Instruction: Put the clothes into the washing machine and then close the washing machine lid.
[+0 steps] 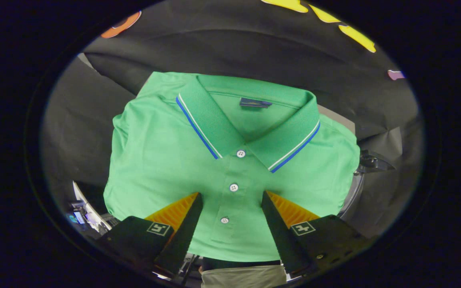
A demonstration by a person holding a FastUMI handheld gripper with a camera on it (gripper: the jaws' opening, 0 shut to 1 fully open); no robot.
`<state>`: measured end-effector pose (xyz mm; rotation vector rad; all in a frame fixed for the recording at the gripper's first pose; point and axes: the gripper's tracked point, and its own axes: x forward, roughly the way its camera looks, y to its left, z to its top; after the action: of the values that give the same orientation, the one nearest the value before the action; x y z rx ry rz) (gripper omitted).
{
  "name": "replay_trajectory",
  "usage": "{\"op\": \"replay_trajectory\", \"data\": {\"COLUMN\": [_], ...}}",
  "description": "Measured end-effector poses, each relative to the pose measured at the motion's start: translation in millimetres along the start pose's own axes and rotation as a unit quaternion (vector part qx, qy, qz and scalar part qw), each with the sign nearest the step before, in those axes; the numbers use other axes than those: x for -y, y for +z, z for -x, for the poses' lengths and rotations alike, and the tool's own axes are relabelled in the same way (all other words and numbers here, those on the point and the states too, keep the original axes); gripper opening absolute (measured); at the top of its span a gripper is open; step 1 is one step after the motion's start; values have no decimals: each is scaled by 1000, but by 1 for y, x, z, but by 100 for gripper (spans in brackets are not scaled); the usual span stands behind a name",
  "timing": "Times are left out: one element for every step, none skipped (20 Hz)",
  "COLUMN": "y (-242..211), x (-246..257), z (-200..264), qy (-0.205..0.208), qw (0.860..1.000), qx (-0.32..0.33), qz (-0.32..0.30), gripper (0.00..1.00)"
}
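A folded green polo shirt with a blue-and-white striped collar lies flat just ahead of me, collar on the far side. My gripper is open over the shirt's near half. The button placket with its white buttons runs through the gap between the two fingertips, and neither finger presses on the cloth. A curved pale rim with a dark fitting peeks out past the shirt's right edge; I cannot tell whether it belongs to the washing machine.
Black booth cloth hangs behind and around the shirt. A white curved edge and some small items show near the left finger. A person's light trousers show below the shirt's near hem.
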<state>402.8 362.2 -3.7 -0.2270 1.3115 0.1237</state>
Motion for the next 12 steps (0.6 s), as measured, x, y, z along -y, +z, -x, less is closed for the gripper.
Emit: {"op": "replay_trajectory", "data": {"y": [0,0,0,3,5,7,9,7,8,7,7,6], "x": [1,0,2,4,5,4,4,7,9,9,8,9], "z": [0,0,0,-2,3,2,3,-1,-1,1,3,3], "qy": [0,0,0,-3,-4,-6,-3,1,6,15,25,31], "qw": [1000,1000,1000,1000,999,999,999,999,999,999,999,999], "qx": [-1,-3,-2,-1,2,6,11,15,16,16,15,13], "qz": [-4,-2,-4,-17,-35,-44,-40,-36,-32,-31,-28,-27], "gripper": [91,88,84,81,63,46,28,24,20,16,9,7]}}
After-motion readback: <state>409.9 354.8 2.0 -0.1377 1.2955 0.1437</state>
